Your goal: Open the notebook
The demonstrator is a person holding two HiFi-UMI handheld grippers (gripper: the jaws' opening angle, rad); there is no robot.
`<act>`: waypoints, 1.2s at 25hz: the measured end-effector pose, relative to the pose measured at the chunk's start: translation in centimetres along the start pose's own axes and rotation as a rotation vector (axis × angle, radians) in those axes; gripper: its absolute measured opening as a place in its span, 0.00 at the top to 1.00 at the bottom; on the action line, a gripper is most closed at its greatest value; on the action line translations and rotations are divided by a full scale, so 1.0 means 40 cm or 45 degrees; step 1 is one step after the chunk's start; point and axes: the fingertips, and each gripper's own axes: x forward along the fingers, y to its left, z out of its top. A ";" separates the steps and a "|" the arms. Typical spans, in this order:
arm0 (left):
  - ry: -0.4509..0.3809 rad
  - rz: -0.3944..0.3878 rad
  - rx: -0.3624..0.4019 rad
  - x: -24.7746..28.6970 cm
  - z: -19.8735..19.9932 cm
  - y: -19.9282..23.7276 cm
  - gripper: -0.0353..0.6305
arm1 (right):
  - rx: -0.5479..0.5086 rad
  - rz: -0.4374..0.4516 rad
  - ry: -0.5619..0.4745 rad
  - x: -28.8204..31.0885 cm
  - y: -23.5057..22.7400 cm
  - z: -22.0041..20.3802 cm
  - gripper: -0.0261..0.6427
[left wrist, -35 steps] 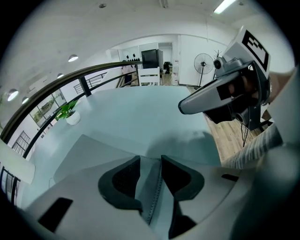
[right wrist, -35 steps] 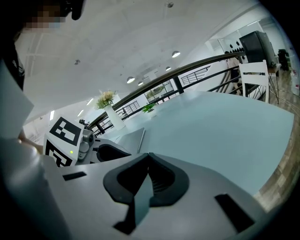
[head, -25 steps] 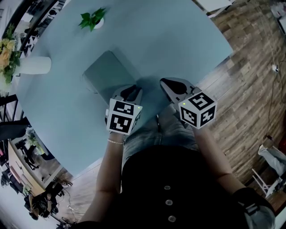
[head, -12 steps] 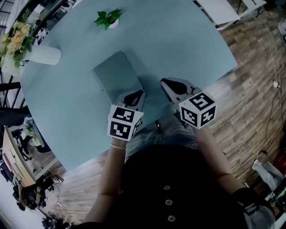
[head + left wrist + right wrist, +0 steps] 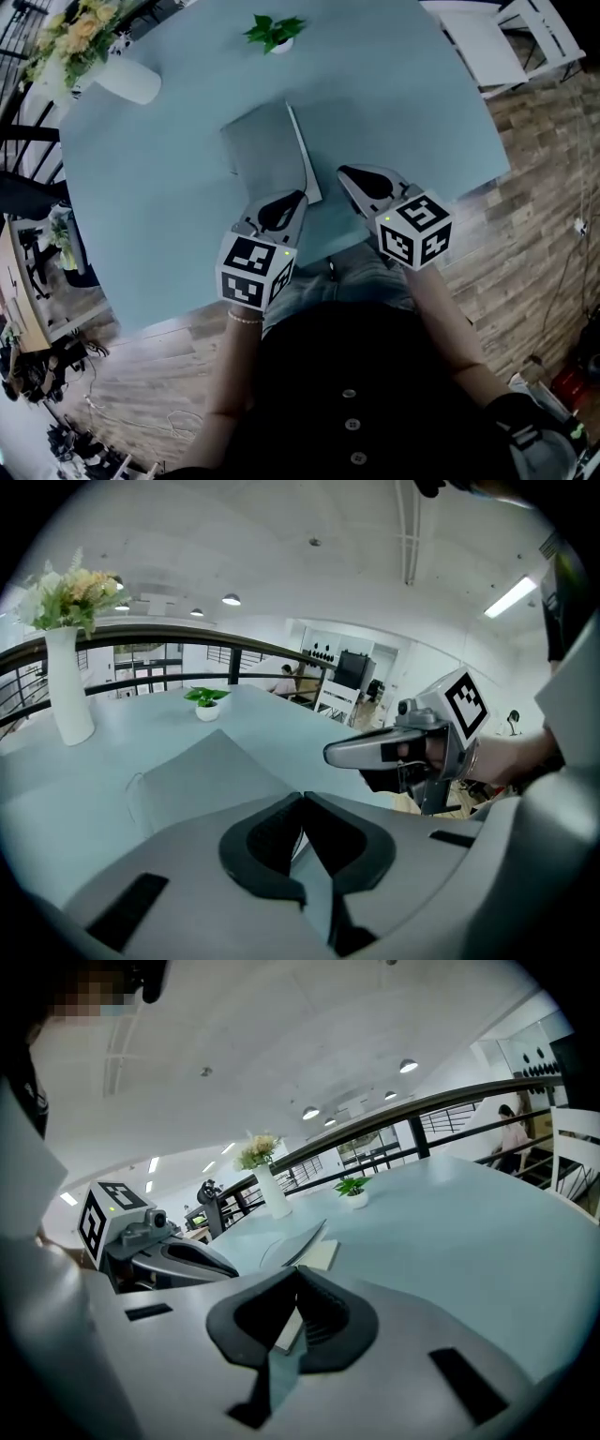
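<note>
Near the plant (image 5: 274, 33), on its person-ward side, the head view shows the notebook (image 5: 306, 169), cover (image 5: 262, 152) edge lifted. It looks light, the cover thin and bendy: best pinched at its free edge. Left gripper view: the left gripper (image 5: 302, 797), tilted down, is clamped on that cover. Right gripper view: the right gripper (image 5: 296, 1271), pads together and empty, hovers beside the notebook, farther from the plant.
</note>
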 end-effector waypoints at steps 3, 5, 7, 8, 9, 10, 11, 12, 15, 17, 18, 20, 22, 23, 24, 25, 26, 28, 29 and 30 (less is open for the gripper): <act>-0.059 0.050 -0.019 -0.040 0.006 0.018 0.91 | -0.034 0.045 0.009 0.020 0.023 0.010 0.95; -0.093 0.077 -0.030 -0.065 0.012 0.029 0.91 | -0.056 0.073 0.017 0.035 0.037 0.018 0.95; -0.131 0.106 -0.050 -0.093 0.018 0.036 0.90 | -0.079 0.103 0.028 0.050 0.056 0.027 0.95; -0.155 0.128 -0.056 -0.109 0.019 0.043 0.91 | -0.091 0.120 0.034 0.056 0.067 0.030 0.95; -0.180 0.153 -0.062 -0.125 0.020 0.051 0.91 | -0.104 0.136 0.040 0.063 0.078 0.033 0.95; -0.203 0.175 -0.075 -0.140 0.020 0.058 0.91 | -0.117 0.153 0.045 0.070 0.089 0.036 0.95; -0.224 0.191 -0.094 -0.153 0.021 0.064 0.91 | -0.130 0.169 0.050 0.077 0.099 0.039 0.95; -0.243 0.207 -0.115 -0.166 0.021 0.069 0.91 | -0.143 0.184 0.055 0.084 0.109 0.041 0.95; -0.295 0.266 -0.150 -0.205 0.015 0.089 0.91 | -0.185 0.232 0.074 0.107 0.141 0.047 0.95; -0.329 0.314 -0.171 -0.235 0.008 0.105 0.91 | -0.213 0.266 0.085 0.120 0.165 0.053 0.95; -0.344 0.336 -0.189 -0.248 0.006 0.113 0.91 | -0.226 0.283 0.088 0.126 0.176 0.056 0.95; -0.365 0.371 -0.223 -0.271 0.000 0.129 0.91 | -0.251 0.311 0.097 0.136 0.194 0.060 0.95; -0.382 0.403 -0.247 -0.290 -0.011 0.145 0.91 | -0.272 0.331 0.107 0.146 0.205 0.062 0.95; -0.389 0.421 -0.259 -0.300 -0.017 0.153 0.91 | -0.281 0.338 0.112 0.151 0.210 0.063 0.95; -0.395 0.439 -0.273 -0.311 -0.022 0.161 0.91 | -0.288 0.345 0.117 0.155 0.217 0.064 0.95; -0.402 0.457 -0.289 -0.323 -0.027 0.168 0.91 | -0.294 0.354 0.123 0.160 0.225 0.064 0.95; -0.410 0.473 -0.306 -0.334 -0.031 0.175 0.91 | -0.302 0.364 0.130 0.166 0.233 0.064 0.95; -0.426 0.497 -0.334 -0.354 -0.040 0.190 0.91 | -0.319 0.384 0.144 0.179 0.251 0.061 0.95; -0.432 0.508 -0.347 -0.363 -0.048 0.199 0.90 | -0.326 0.393 0.149 0.187 0.260 0.060 0.95; -0.436 0.520 -0.361 -0.374 -0.056 0.208 0.90 | -0.331 0.401 0.153 0.195 0.270 0.059 0.95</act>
